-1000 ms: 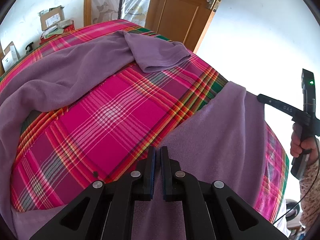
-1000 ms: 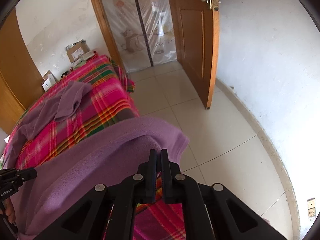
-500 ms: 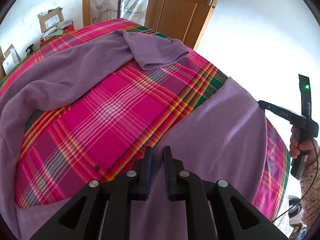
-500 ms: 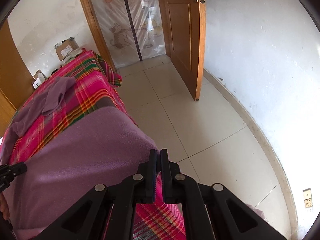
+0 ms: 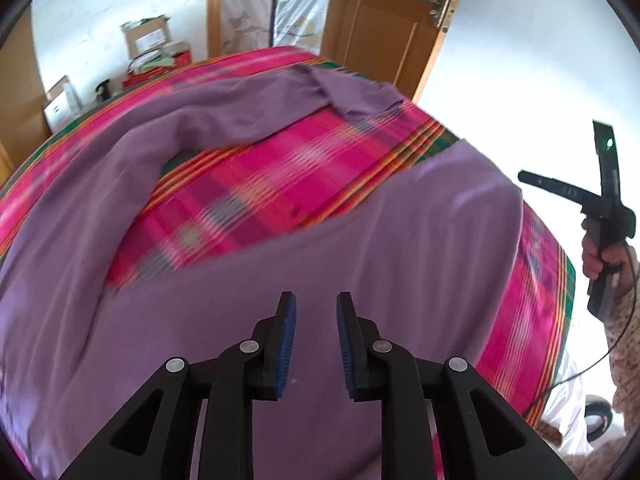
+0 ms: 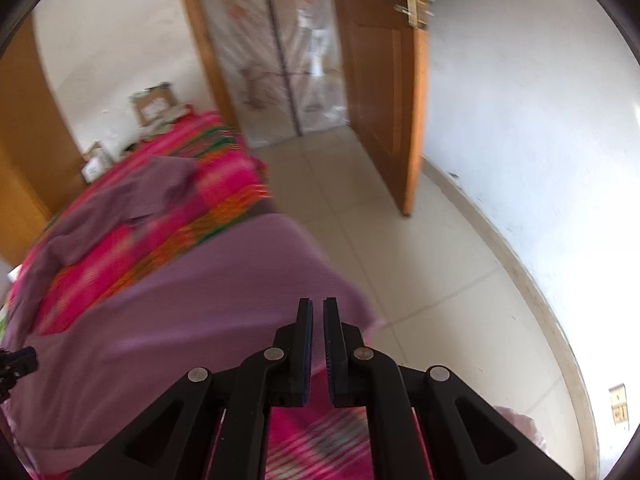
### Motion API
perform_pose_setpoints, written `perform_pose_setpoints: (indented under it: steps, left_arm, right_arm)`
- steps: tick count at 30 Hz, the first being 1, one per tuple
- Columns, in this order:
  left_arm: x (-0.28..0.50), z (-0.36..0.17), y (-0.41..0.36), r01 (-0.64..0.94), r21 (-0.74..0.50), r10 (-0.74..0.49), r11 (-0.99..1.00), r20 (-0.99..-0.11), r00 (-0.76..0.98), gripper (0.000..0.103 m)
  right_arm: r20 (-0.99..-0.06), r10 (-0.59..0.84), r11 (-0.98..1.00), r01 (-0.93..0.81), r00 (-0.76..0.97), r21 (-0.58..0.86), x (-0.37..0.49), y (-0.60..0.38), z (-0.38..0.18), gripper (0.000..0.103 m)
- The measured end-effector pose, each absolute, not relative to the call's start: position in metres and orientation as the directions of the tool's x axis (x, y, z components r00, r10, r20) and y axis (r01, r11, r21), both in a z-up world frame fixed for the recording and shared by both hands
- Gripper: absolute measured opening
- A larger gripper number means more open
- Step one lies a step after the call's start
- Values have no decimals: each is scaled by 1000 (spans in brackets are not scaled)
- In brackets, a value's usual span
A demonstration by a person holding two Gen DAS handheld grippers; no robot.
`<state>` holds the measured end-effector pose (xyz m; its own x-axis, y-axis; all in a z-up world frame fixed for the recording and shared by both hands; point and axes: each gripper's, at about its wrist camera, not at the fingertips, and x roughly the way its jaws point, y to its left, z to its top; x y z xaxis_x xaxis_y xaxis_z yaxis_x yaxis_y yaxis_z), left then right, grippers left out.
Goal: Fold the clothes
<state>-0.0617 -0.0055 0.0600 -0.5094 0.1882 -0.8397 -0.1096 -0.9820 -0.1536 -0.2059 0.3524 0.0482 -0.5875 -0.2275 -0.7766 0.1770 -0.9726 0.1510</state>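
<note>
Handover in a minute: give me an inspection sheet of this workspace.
Surface: bed with pink plaid sheet.
Job's things: purple garment, near part spread flat, far part bunched.
Clutter: cardboard boxes beyond the bed.
Grippers: left gripper open over the garment, holding nothing; right gripper slightly parted, nothing visibly between its fingers.
Cables: black cable hanging below the right gripper.
Surroundings: wooden door open, tiled floor, white walls.

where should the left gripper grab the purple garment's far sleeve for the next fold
Judging from its pose, take the far sleeve at its loose cuff end near the door-side bed edge. It lies bunched and raised on the plaid bedspread, so the left gripper could pinch it from above.
</note>
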Motion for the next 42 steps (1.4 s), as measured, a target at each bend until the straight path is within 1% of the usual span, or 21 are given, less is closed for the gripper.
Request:
perform_pose_setpoints:
  steps: [4,7,13,18,25,35,37,40,41,42]
  left_arm:
    - [-25,55,-22,-53,-140,148,-989,-861,-487,22]
    - [-1,48,-29,-12,-133,124,-991,-877,-465,22]
    - [42,36,-39,28,-142,116,-989,-892,-438,22]
    - [69,32,-41,52,-192,148,-980,-879,-452,22]
    - [107,26,-41,84,-252,183,-964,-860,-477,22]
    - [137,27,-41,93,-293,207,-952,-834,-511,22]
    - [141,27,-44,101,-293,206,-951,-840,-503,22]
    - [155,32,-59,163,-277,152,-947,-834,-530,22]
    - [162,34,-68,197,-286,138,-938,-826,-546,22]
    - [169,37,-77,231,-298,123,-926,-818,-562,22]
  right_arm:
    - [-775,-366,-914,356,-515,195,-187,301,56,6]
    - [-788,-467,-834,496,-400,242,-169,259,51,6]
    - [-828,-501,-716,659,-252,232,-130,196,34,6]
    - [-846,-503,-644,729,-178,230,-102,179,28,6]
    - [-859,-487,-605,770,-157,203,-66,183,28,7]
    - [-864,-474,-610,771,-173,181,-37,201,29,7]
    - [-864,-460,-623,767,-202,153,-35,199,32,7]
    - [-825,-514,-592,793,-235,143,-26,195,44,11]
    - [-811,-539,-566,811,-227,150,-21,191,48,16]
    - [-806,-549,-546,825,-220,147,-17,186,49,24]
